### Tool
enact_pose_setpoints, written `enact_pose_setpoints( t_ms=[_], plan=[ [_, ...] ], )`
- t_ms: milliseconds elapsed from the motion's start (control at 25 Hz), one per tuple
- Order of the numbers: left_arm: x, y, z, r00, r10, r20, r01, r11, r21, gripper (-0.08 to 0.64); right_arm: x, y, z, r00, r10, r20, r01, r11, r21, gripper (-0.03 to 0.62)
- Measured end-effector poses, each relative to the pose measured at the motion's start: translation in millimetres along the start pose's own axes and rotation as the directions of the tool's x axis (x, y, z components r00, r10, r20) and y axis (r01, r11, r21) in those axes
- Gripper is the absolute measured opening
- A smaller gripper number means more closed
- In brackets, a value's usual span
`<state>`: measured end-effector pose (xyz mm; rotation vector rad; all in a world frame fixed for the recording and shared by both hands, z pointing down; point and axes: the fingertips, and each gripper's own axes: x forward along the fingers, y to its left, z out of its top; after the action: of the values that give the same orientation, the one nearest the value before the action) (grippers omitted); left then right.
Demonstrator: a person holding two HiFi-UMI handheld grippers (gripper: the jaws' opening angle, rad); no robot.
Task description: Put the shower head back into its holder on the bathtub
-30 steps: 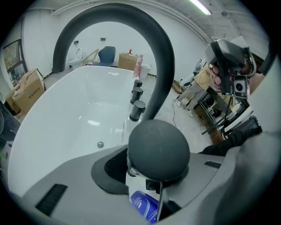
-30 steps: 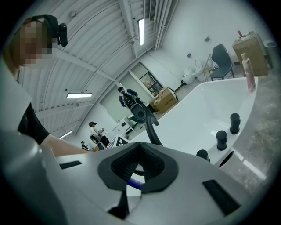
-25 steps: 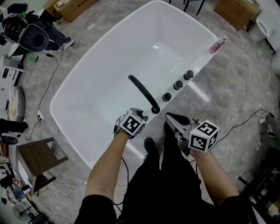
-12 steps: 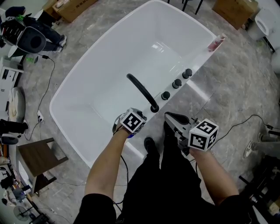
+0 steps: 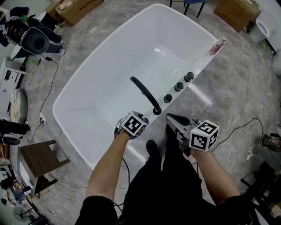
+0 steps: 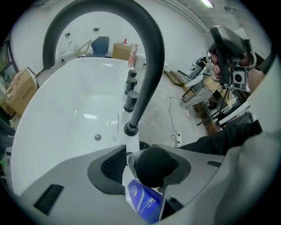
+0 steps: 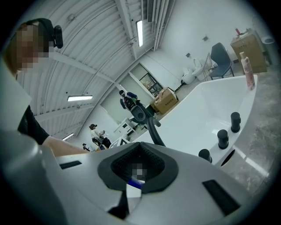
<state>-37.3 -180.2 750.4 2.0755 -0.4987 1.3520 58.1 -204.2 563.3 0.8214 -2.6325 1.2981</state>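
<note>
My left gripper (image 5: 131,124) points steeply down at the near rim of the white bathtub (image 5: 94,59), just beside the base of the black curved spout (image 5: 145,94). In the left gripper view the shower head's black rounded end (image 6: 153,166) stands between the jaws. The jaws have just been opening. The left pad (image 6: 113,165) stands apart from the shower head, while the other jaw lies close against it. The cube hides the holder in the head view. My right gripper (image 5: 175,119) hovers beside the tub, jaws together and empty.
Three black knobs (image 5: 178,86) line the tub deck past the spout, and a pink bottle (image 5: 217,45) stands at the far corner. A wooden stool (image 5: 41,160) and cables lie on the floor to the left. Cartons (image 5: 237,11) sit beyond the tub. The person's legs are below me.
The left gripper has stayed at the tub rim by the spout's base. The right gripper has kept still. The head view has shifted slightly.
</note>
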Motion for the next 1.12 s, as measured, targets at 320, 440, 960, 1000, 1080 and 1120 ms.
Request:
enact_pose_setpoints(
  t_ms=[320, 440, 960, 1000, 1080, 1120],
  plan=[
    [-13, -3, 0, 0.998, -0.006, 0.055, 0.006, 1.000, 0.010, 0.198, 5, 6, 4, 1.000, 0.006, 0.015, -0.006, 1.000, 0.012, 0.017],
    [-18, 0, 1, 0.997, 0.014, 0.073, -0.015, 1.000, 0.017, 0.201, 5, 5, 5, 1.000, 0.002, 0.017, -0.003, 1.000, 0.015, 0.017],
    [-49, -6, 11, 0.972, 0.053, 0.228, -0.061, 0.998, 0.026, 0.245, 9, 11, 10, 1.000, -0.001, 0.022, 0.000, 1.000, 0.008, 0.017],
    [-54, -6, 13, 0.966, 0.066, 0.249, -0.073, 0.997, 0.016, 0.245, 9, 12, 11, 1.000, 0.000, 0.022, 0.000, 1.000, 0.005, 0.017],
    [-62, -4, 16, 0.952, 0.091, 0.291, -0.090, 0.996, -0.016, 0.245, 9, 12, 13, 1.000, 0.001, 0.022, -0.001, 1.000, 0.000, 0.017],
    [-65, -3, 17, 0.946, 0.102, 0.308, -0.096, 0.995, -0.033, 0.245, 9, 13, 14, 1.000, 0.001, 0.022, -0.001, 1.000, -0.002, 0.017]
  ],
)
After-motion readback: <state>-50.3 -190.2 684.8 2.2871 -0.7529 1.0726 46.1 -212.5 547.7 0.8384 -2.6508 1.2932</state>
